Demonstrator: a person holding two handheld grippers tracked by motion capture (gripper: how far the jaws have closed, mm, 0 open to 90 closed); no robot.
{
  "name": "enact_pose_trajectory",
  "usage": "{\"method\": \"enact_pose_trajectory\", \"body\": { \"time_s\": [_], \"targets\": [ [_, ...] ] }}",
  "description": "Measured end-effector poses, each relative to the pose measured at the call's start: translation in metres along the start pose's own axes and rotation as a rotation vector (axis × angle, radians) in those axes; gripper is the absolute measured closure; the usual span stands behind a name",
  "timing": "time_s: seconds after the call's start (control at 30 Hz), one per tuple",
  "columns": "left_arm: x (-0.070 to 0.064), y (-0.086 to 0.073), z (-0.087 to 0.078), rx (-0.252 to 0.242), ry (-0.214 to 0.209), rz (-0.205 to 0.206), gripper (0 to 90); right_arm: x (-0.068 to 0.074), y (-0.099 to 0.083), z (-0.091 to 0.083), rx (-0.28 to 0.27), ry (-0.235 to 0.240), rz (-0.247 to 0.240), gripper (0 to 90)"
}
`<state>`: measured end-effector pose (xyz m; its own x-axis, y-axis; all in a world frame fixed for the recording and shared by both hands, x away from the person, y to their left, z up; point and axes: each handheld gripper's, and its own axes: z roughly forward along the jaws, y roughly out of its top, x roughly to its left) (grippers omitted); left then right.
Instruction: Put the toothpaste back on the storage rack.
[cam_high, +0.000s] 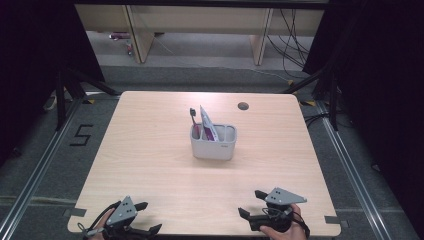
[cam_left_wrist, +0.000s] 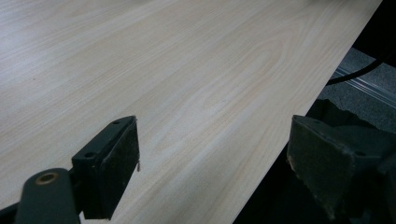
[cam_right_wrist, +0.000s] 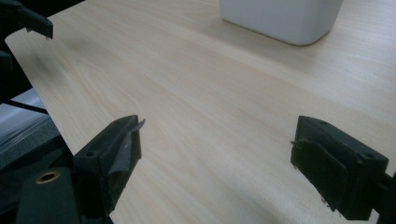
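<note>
White holder (cam_high: 213, 144) with toothbrush (cam_high: 193, 120) mid-table in high view; both hand-held grippers, left (cam_high: 148, 218) and right (cam_high: 251, 203), wide open, empty.

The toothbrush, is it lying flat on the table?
No, the toothbrush stands upright in the white holder, beside a tube.

Both grippers were black, each with a grey three-cornered plate (cam_high: 283, 196) on top, thin black cables and worn flat pads (cam_left_wrist: 122, 170).
</note>
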<state>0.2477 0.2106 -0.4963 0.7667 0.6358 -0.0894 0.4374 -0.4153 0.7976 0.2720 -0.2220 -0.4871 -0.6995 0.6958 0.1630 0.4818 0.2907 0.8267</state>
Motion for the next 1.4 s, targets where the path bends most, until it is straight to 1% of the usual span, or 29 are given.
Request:
{"method": "enact_pose_trajectory", "body": {
  "time_s": [0.03, 0.07, 0.1, 0.13, 0.17, 0.3, 0.33, 0.37, 0.4, 0.47, 0.5, 0.53, 0.57, 0.6, 0.63, 0.67, 0.77, 0.83, 0.87, 0.93, 0.97, 1.07, 1.1, 1.13, 1.17, 1.2, 1.27, 1.37, 1.4],
  "targets": [
    [0.000, 0.000, 0.000, 0.001, 0.001, -0.004, 16.5, 0.000, -0.001, -0.001, 0.008, -0.003, -0.014, 16.3],
    [-0.001, 0.000, 0.001, -0.011, -0.005, -0.018, 16.5, 0.001, -0.002, -0.001, 0.018, -0.001, -0.008, 16.3],
    [-0.001, 0.000, 0.000, -0.002, -0.003, -0.008, 16.5, 0.002, -0.003, -0.001, 0.013, 0.011, -0.011, 16.3],
    [-0.001, 0.000, 0.000, -0.003, -0.003, -0.008, 16.5, 0.003, -0.004, -0.002, 0.030, 0.012, 0.007, 16.3],
    [-0.001, 0.000, 0.000, -0.003, -0.003, -0.009, 16.5, 0.002, -0.005, -0.002, 0.019, -0.001, -0.026, 16.3],
    [-0.001, 0.000, 0.001, -0.006, -0.001, -0.010, 16.5, 0.004, -0.008, -0.003, 0.045, 0.014, -0.006, 16.4],
    [-0.001, 0.000, 0.000, -0.005, -0.003, -0.010, 16.5, 0.005, -0.009, -0.005, 0.050, 0.000, 0.000, 16.4],
    [-0.001, 0.000, 0.000, -0.004, -0.004, -0.010, 16.5, 0.004, -0.010, -0.005, 0.040, -0.010, -0.031, 16.4],
    [-0.001, 0.000, 0.000, -0.004, -0.004, -0.009, 16.5, 0.005, -0.011, -0.005, 0.048, -0.009, -0.019, 16.4],
    [-0.001, 0.000, 0.000, -0.004, 0.002, -0.009, 16.5, 0.005, -0.011, -0.006, 0.045, -0.006, -0.036, 16.5],
    [-0.001, 0.000, 0.001, -0.009, -0.005, -0.014, 16.5, 0.009, -0.012, -0.006, 0.053, 0.017, 0.017, 16.5],
    [-0.001, 0.000, 0.001, -0.008, -0.005, -0.013, 16.5, 0.007, -0.013, -0.007, 0.047, 0.007, -0.026, 16.5],
    [-0.001, -0.001, 0.001, -0.008, -0.002, -0.013, 16.5, 0.008, -0.013, -0.007, 0.047, 0.002, -0.035, 16.5],
    [-0.001, 0.000, 0.001, -0.003, 0.002, -0.009, 16.5, 0.009, -0.015, -0.006, 0.051, 0.032, -0.011, 16.5],
    [-0.001, -0.001, 0.001, -0.007, 0.000, -0.014, 16.5, 0.010, -0.015, -0.008, 0.059, 0.032, -0.004, 16.5],
    [-0.001, -0.001, 0.001, -0.007, 0.000, -0.014, 16.5, 0.010, -0.016, -0.008, 0.053, 0.009, -0.021, 16.5],
    [-0.001, -0.001, 0.001, -0.006, 0.000, -0.014, 16.5, 0.011, -0.018, -0.009, 0.054, 0.020, -0.010, 16.5],
    [-0.001, -0.001, 0.001, -0.007, 0.000, -0.014, 16.5, 0.012, -0.019, -0.011, 0.051, 0.002, -0.005, 16.5],
    [-0.001, -0.001, 0.001, -0.006, 0.000, -0.014, 16.5, 0.011, -0.019, -0.012, 0.054, -0.003, -0.018, 16.5],
    [-0.001, -0.001, 0.001, -0.004, 0.003, -0.011, 16.5, 0.013, -0.021, -0.010, 0.067, -0.001, 0.008, 16.5],
    [-0.001, -0.001, 0.001, -0.004, 0.003, -0.011, 16.5, 0.012, -0.022, -0.011, 0.072, -0.004, -0.008, 16.5],
    [-0.002, -0.001, 0.001, -0.007, 0.000, -0.014, 16.5, 0.012, -0.023, -0.011, 0.082, 0.010, -0.014, 16.5],
    [-0.001, -0.001, 0.001, -0.007, 0.000, -0.013, 16.5, 0.012, -0.023, -0.011, 0.085, 0.020, -0.002, 16.5],
    [-0.001, -0.001, 0.001, -0.007, 0.000, -0.013, 16.5, 0.016, -0.024, -0.011, 0.092, 0.018, 0.044, 16.5],
    [-0.001, -0.001, 0.001, -0.007, 0.000, -0.013, 16.5, 0.013, -0.023, -0.011, 0.089, 0.013, -0.001, 16.5],
    [-0.001, -0.001, 0.001, -0.007, 0.000, -0.013, 16.5, 0.012, -0.023, -0.011, 0.091, 0.009, -0.011, 16.5],
    [-0.001, -0.001, 0.001, -0.008, -0.004, -0.013, 16.5, 0.012, -0.024, -0.010, 0.087, -0.012, -0.022, 16.4],
    [-0.001, -0.001, 0.001, -0.006, 0.000, -0.012, 16.5, 0.013, -0.024, -0.009, 0.099, 0.008, -0.004, 16.4],
    [-0.001, -0.001, 0.001, -0.005, 0.000, -0.011, 16.5, 0.013, -0.024, -0.010, 0.096, -0.001, -0.012, 16.4]
  ]
}}
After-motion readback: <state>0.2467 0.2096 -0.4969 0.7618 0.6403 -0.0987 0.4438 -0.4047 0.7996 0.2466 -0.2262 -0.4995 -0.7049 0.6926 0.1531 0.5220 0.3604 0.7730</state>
